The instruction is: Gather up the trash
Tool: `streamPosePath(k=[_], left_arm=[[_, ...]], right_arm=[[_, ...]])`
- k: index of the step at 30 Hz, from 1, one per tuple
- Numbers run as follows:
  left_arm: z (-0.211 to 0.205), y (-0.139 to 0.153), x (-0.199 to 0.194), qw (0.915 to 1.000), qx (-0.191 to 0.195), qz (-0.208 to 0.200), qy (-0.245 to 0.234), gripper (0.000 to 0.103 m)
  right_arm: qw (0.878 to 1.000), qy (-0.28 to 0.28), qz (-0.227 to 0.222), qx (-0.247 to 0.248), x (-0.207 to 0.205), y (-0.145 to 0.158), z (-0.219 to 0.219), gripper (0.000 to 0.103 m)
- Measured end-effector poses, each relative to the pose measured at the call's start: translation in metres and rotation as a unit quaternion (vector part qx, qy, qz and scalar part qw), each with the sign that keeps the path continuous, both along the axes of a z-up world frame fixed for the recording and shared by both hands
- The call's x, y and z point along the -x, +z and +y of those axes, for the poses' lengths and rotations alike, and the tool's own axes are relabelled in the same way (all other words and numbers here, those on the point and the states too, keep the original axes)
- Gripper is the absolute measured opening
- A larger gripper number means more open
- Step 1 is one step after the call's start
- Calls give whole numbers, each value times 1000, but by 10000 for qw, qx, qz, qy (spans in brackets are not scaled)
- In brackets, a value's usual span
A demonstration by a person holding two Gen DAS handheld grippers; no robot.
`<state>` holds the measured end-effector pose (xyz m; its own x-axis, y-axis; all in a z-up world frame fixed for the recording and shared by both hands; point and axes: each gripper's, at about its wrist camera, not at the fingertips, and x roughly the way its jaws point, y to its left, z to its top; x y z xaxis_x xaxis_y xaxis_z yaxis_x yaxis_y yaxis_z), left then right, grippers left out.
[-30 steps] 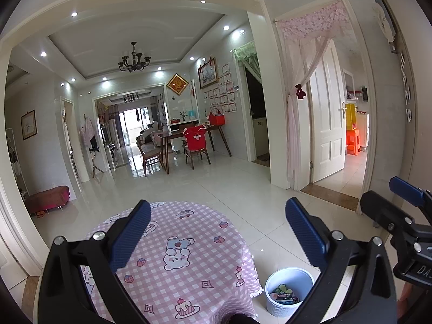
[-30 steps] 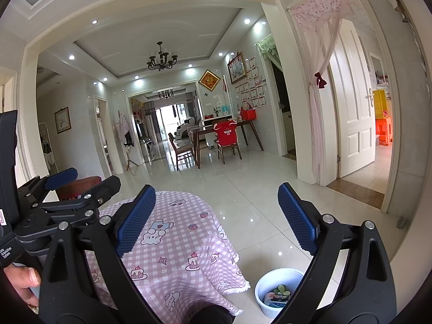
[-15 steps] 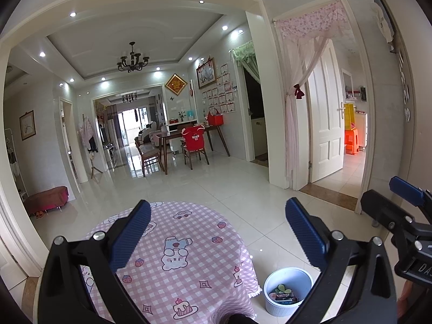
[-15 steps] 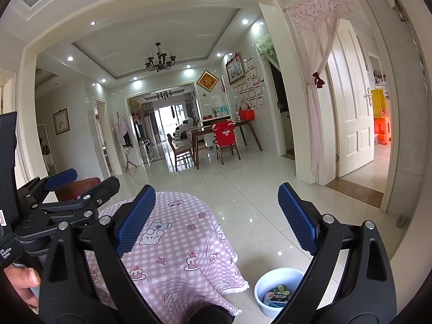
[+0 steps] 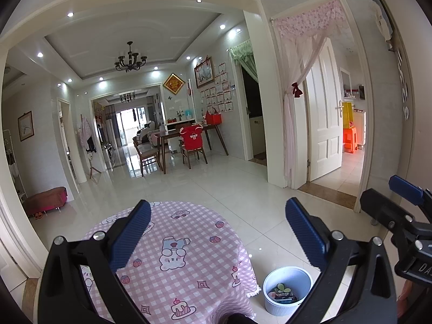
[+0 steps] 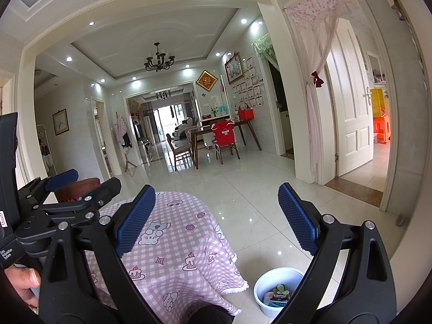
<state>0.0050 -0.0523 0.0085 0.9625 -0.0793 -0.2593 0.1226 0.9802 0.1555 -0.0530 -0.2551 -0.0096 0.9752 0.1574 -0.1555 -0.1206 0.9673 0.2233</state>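
A white round bin [image 5: 287, 289] stands on the floor right of the table and holds several pieces of trash [image 5: 282, 293]. It also shows in the right wrist view [image 6: 278, 289]. My left gripper [image 5: 218, 232] is open and empty, held above the pink checked tablecloth [image 5: 183, 253]. My right gripper [image 6: 216, 221] is open and empty, above the table's right edge [image 6: 224, 243]. Each gripper shows at the side of the other's view.
A glossy tiled floor [image 5: 216, 189] stretches ahead to a dining table with chairs [image 5: 189, 145]. A white door [image 5: 324, 124] with a pink curtain opens at right. A red bench [image 5: 46, 199] sits by the left wall.
Both views have shifted only slightly; the grippers stay open and empty over the table.
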Motion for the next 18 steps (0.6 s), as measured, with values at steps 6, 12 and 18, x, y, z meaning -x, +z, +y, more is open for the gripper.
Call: streamPosePath(k=[6,12,18], left_arm=[[0,-1,-1,10000,-5,8,-16,98],[0,-2,-2,10000,-16,20,-21,98],[0,-4,-2,10000,-16,40,-31,98]], right_arm=[[10000,2,3,-3,0,0,0,91],[10000,-1,35,-18,-1,-3,2,91],[10000,-5,56,-24,-1,-5,3,91]])
